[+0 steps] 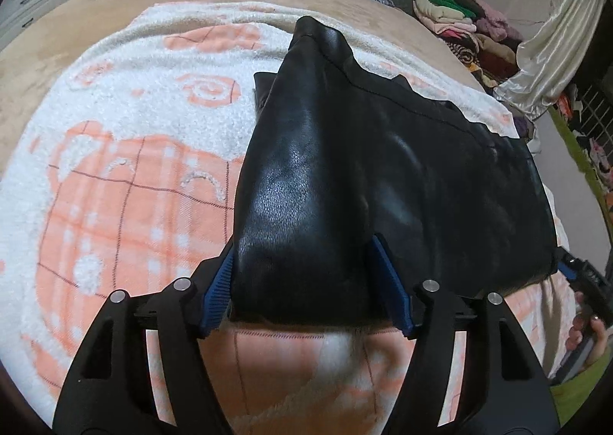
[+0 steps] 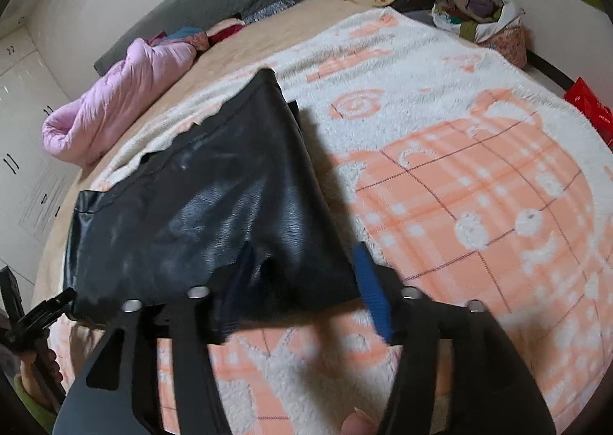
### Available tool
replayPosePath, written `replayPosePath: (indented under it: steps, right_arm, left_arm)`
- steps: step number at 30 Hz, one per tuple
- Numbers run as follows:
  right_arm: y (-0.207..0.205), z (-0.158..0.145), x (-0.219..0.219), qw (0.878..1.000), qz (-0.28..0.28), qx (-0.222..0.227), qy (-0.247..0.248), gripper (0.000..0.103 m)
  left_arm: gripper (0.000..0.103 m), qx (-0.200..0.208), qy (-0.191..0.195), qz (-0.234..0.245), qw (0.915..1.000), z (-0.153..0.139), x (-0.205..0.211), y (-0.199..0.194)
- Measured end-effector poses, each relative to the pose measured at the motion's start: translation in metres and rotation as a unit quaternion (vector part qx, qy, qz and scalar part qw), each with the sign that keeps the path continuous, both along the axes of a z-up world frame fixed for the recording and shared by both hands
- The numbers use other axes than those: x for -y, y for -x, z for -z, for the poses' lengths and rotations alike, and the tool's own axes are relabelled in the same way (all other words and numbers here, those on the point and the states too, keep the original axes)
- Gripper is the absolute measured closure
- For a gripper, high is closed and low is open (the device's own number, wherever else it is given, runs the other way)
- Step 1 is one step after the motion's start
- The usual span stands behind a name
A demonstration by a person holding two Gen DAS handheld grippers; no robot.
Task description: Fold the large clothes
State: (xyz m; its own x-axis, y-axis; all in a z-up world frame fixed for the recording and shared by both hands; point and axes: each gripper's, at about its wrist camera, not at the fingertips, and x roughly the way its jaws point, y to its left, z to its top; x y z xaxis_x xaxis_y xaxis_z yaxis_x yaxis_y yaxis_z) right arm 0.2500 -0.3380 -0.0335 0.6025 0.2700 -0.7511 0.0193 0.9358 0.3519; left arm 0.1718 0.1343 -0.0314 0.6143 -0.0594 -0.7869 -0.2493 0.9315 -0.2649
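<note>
A black leather garment (image 1: 383,167) lies partly folded on a white and orange fleece blanket (image 1: 115,186) on the bed. My left gripper (image 1: 306,282) is wide open, its blue pads on either side of the garment's near left corner. My right gripper (image 2: 306,282) is also open, straddling the garment's (image 2: 191,213) near right corner, with the edge draped over its left finger. The right gripper also shows at the left wrist view's right edge (image 1: 582,282), and the left gripper at the right wrist view's left edge (image 2: 42,316).
A pink quilt (image 2: 115,102) lies at the bed's head. A pile of mixed clothes (image 1: 467,25) sits at the far corner by a satin curtain (image 1: 551,52). A red box (image 2: 592,109) lies beyond the blanket's edge. White cabinets (image 2: 23,174) stand behind.
</note>
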Motion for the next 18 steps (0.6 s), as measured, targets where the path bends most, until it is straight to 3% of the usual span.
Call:
replayPosePath:
  steps: [6,10,18]
  right_arm:
    - [0.02,-0.023,-0.005,0.999,-0.009,0.036,0.004,0.018]
    - [0.03,-0.03,-0.015,0.999,-0.025,0.044,0.01,0.01]
    - [0.037,-0.036,-0.045,0.997,-0.062,0.043,0.017,0.007]
  left_arm:
    - [0.037,0.001,-0.022,0.008,0.9997,-0.006,0.01,0.008]
    - [0.029,0.006,-0.018,0.011,0.9998,-0.01,0.012,0.014]
    - [0.022,0.005,-0.015,0.02,0.9997,-0.013,0.017,0.023]
